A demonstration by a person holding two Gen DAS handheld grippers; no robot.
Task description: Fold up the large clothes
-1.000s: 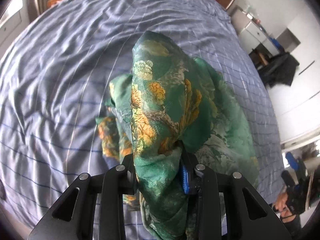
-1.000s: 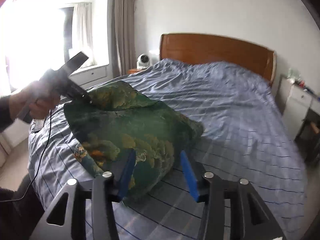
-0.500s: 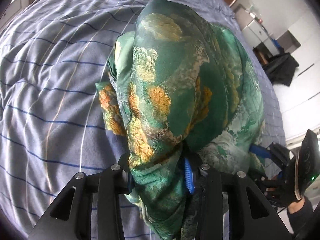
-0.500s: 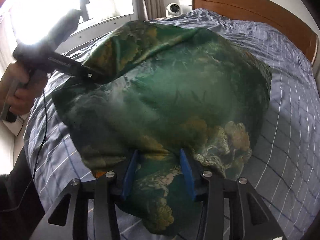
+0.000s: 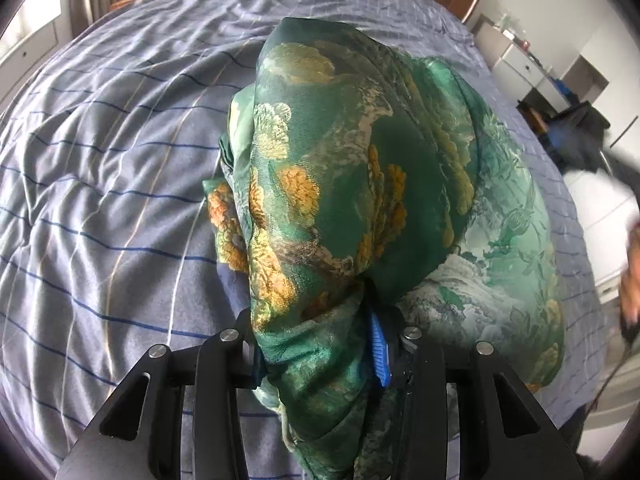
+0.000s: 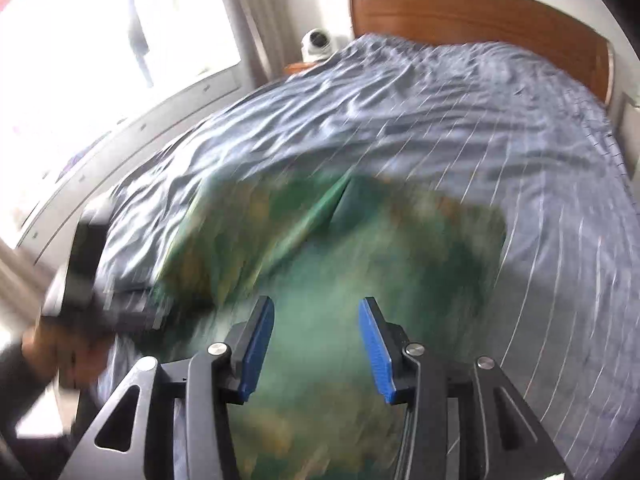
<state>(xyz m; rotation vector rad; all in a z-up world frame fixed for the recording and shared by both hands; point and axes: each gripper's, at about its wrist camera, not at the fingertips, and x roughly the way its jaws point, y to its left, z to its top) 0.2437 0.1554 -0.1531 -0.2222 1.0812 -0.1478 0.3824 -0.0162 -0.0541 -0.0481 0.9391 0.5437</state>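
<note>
The left gripper (image 5: 320,344) is clamping a bunched fold of the glossy green garment (image 5: 360,184), its gold floral print billowing up over the wrinkled blue striped bedspread (image 5: 100,160). The right gripper (image 6: 316,344) is hovering with jaws parted, gripping nothing, above the blurred garment (image 6: 360,260) lying on the bedspread (image 6: 500,128).

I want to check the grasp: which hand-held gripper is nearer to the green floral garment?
Left. The left hand-held gripper clamps the green floral garment; the right hand-held gripper hovers open above it.
</note>
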